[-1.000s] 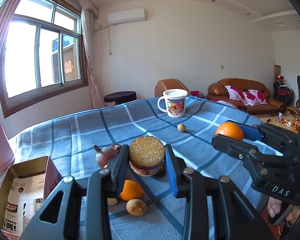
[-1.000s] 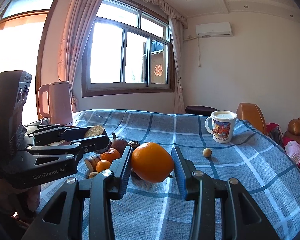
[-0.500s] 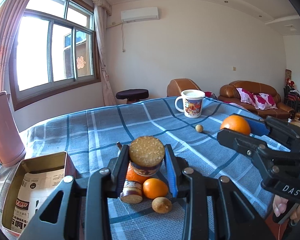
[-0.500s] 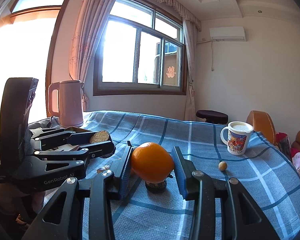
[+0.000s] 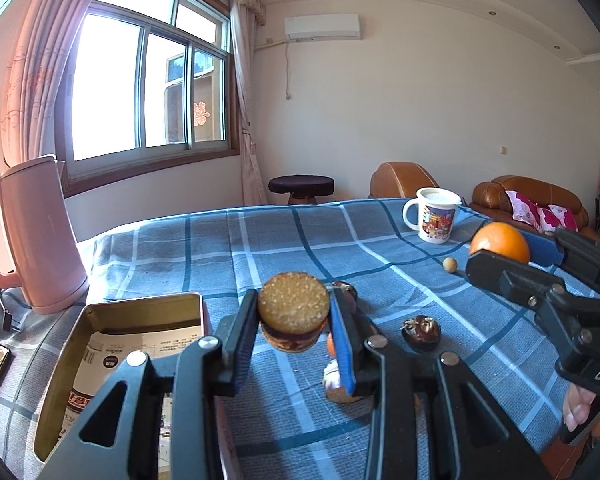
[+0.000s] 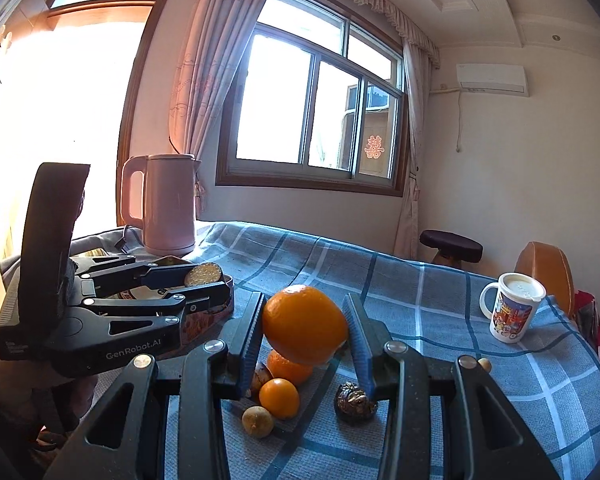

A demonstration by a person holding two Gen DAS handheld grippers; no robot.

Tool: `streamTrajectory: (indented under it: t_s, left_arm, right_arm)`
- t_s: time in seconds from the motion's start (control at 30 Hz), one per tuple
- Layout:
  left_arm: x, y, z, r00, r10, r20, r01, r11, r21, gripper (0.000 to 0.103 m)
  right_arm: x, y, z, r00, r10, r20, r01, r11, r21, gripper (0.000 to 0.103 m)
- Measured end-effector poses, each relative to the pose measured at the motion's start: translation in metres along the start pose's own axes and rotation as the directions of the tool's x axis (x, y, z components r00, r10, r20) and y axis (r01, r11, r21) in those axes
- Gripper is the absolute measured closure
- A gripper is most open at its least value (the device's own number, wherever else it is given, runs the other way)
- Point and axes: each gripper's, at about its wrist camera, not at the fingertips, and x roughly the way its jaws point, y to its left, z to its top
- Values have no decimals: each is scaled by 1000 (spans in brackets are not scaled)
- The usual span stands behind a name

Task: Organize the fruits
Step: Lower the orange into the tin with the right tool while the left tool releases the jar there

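1. Left tongs (image 5: 294,330) clamped on a round brown fruit piece (image 5: 293,307) with a grainy cut face, held in the air above the worktop (image 5: 260,248).
2. Right tongs (image 6: 306,344) clamped on a large orange (image 6: 305,325), also held clear of the worktop.
3. Under the right tongs: two smaller oranges (image 6: 279,397), a small brown round fruit (image 6: 257,421) and a dark wrinkled fruit (image 6: 354,402), all close together on the blue checked cloth.
4. Open gold tin (image 5: 100,364), printed paper inside, sits just left of the left tongs; the fruit piece is beside the tin's near corner, not inside it.
5. Pink kettle (image 5: 32,236) stands behind the tin at the worktop's left edge.
6. White printed mug (image 5: 434,216) at the far right of the worktop; a small tan ball (image 5: 450,265) lies near it, well apart from the fruit cluster.
7. A fingertip (image 5: 578,412) shows at the right tongs' handle.
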Motion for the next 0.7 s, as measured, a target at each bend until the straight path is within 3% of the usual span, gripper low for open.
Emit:
streamTrajectory:
  t_s: [0.7]
  left_arm:
    - [9,58,-10,991,117,-57,-120,991,-56,67]
  right_arm:
    - [51,50,27,991,127,-42,-131,987,-89,61]
